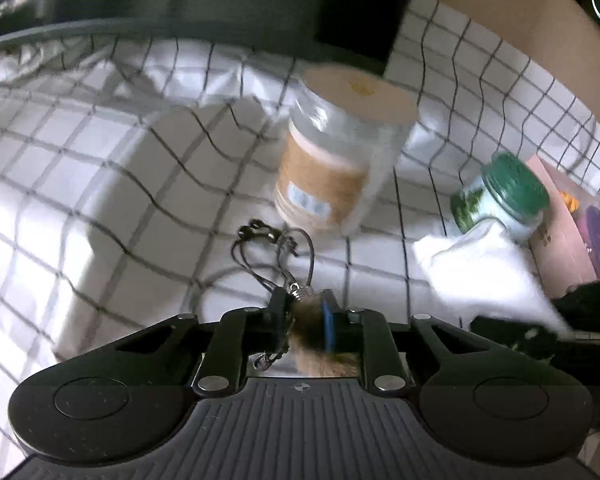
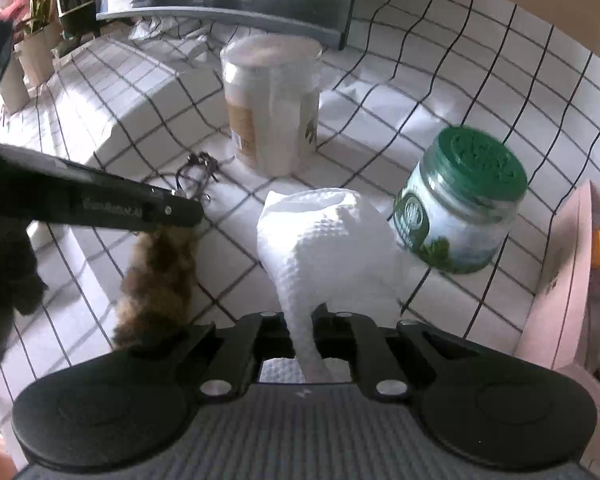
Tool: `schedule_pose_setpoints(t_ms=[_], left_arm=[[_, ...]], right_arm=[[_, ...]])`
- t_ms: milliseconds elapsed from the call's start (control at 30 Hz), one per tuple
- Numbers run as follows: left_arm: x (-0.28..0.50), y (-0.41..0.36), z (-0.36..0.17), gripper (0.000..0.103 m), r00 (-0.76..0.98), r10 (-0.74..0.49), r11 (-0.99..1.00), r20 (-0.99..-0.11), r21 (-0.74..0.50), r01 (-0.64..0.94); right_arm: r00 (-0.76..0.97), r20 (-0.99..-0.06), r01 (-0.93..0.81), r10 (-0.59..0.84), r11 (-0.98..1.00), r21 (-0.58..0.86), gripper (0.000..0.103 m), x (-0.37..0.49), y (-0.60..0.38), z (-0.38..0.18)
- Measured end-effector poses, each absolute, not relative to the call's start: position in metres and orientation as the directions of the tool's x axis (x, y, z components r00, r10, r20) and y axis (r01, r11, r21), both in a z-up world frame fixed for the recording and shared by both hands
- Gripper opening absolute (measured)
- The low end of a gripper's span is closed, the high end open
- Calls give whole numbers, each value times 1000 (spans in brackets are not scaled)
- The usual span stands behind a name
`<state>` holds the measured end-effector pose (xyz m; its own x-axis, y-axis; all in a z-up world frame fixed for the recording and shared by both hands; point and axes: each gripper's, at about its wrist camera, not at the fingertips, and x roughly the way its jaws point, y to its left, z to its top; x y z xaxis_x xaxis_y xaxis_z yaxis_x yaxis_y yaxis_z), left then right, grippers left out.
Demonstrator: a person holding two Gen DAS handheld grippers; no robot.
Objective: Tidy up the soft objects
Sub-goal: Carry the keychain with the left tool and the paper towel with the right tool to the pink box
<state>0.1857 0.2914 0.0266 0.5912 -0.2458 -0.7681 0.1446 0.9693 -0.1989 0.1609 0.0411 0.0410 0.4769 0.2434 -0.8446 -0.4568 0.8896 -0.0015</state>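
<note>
**Two grippers clamp soft items on a checked cloth**

A white cloth with a black grid (image 2: 380,92) covers the surface; a dark screen behind it is cut off by the frame. The tall beige-lidded jar (image 2: 274,104) serves as landmark. In front of it, the right gripper (image 2: 306,322) pinches a white paper towel (image 2: 324,248), jaws together on it. To the jar's left front, the left gripper (image 1: 306,308) clamps a brown fur keychain (image 1: 314,340), its cords (image 1: 268,248) blurred. A green-lidded jar (image 2: 464,200) stands right of the tall jar.
</note>
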Motion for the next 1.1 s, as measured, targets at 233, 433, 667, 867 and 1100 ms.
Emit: schedule_pose_setpoints(t_ms=[233, 433, 667, 867, 1100], left_arm=[[200, 324, 144, 20, 784, -260, 964, -564, -99, 249], [214, 313, 232, 20, 862, -303, 949, -406, -43, 313], [220, 232, 288, 20, 816, -487, 855, -310, 19, 517], [224, 136, 300, 21, 694, -659, 722, -291, 16, 692], [242, 38, 274, 21, 535, -780, 583, -326, -66, 810]], right_arm=[[587, -744, -387, 319, 918, 88, 6, 197, 32, 121], [743, -587, -343, 322, 936, 79, 6, 207, 3, 210], [860, -466, -245, 207, 969, -22, 6, 187, -55, 270], [913, -404, -102, 60, 991, -85, 6, 162, -123, 298], [912, -402, 37, -79, 993, -111, 6, 143, -190, 293]])
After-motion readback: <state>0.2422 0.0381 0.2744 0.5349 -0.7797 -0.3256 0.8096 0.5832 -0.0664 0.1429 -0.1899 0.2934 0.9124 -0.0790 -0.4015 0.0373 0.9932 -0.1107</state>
